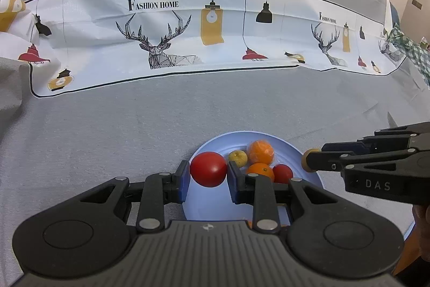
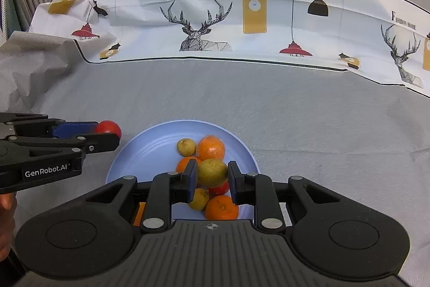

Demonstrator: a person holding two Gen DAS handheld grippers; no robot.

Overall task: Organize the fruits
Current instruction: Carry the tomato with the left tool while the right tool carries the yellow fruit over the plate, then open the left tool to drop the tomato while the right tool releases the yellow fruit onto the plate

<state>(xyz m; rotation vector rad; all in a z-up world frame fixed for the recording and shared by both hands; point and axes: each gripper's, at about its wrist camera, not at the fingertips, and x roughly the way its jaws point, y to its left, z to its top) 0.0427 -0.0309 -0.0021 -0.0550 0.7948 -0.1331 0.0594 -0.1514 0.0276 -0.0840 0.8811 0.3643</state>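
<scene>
Over a blue plate of fruit, the left tool clamps a red tomato; only the right view shows the right tool gripping a yellow-green lemon.

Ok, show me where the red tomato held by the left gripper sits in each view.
Left wrist view: the red tomato sits low and centre, clamped in the left gripper, at the blue plate's left rim.
Right wrist view: the tomato peeks out at mid-left, left of the plate.
Shared landmark: the blue plate.
</scene>
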